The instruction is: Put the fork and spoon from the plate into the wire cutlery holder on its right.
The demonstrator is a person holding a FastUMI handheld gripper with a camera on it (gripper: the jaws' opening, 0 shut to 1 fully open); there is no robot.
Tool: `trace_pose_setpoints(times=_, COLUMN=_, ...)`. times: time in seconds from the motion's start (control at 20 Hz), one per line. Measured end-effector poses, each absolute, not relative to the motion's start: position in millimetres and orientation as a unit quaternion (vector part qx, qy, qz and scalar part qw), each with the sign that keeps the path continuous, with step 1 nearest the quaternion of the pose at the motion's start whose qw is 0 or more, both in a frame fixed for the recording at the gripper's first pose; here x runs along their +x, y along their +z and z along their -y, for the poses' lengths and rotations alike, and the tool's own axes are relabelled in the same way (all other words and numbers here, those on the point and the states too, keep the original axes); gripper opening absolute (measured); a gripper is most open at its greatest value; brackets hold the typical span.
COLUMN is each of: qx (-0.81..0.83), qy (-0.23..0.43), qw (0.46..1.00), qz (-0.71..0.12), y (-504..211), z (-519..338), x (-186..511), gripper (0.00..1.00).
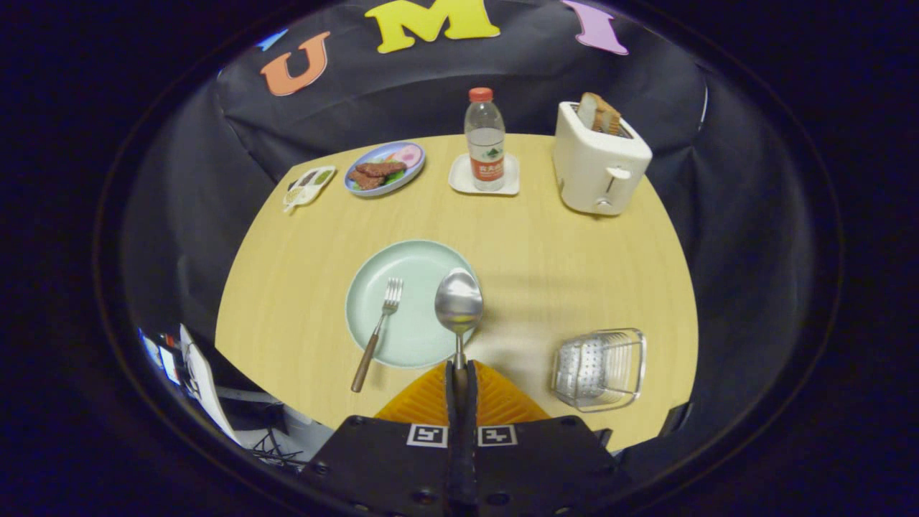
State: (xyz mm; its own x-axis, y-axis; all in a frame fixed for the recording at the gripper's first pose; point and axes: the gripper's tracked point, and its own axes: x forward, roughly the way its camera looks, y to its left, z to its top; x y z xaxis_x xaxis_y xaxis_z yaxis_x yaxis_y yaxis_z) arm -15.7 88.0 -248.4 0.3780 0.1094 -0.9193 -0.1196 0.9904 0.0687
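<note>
Holding the spoon [459, 305] by its handle, our gripper [461, 373] had its two fingers closed tightly together, both of them pressing on the thin stem; the bowl of the spoon stood out just ahead of the fingertips, raised over the right edge of the pale green plate [409, 273]. We saw the fork [378, 332] lying on the left part of this plate, its tines pointing away from us and its brown handle hanging over the near rim onto the wooden table [560, 258]. We found the wire cutlery holder [600, 368] to the right of the plate (it lay near the front corner of the table), well apart from the spoon. Beyond the plate we noticed a water bottle [484, 140] on a small white coaster [459, 183]; a white toaster [597, 169] with bread stood to its right; a plate of food [384, 169] was to its left.
</note>
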Motion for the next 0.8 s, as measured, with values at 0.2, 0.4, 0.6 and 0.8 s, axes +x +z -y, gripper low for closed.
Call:
trace_pose_setpoints(times=0.2, qx=-0.009, qy=0.040, qw=0.817, qz=-0.576, y=-224, z=-29, x=-31, gripper=0.01)
trace_pose_setpoints(times=0.4, qx=0.006, qy=0.007, qw=0.798, qz=-0.603, y=-227, z=12, x=-42, gripper=0.01)
trace_pose_setpoints(times=0.6, qx=0.027, qy=-0.002, qw=0.770, qz=-0.637, y=-241, z=28, x=-57, gripper=0.01)
trace_pose_setpoints(times=0.8, qx=0.046, qy=-0.009, qw=0.750, qz=-0.660, y=-261, z=37, x=-59, gripper=0.01)
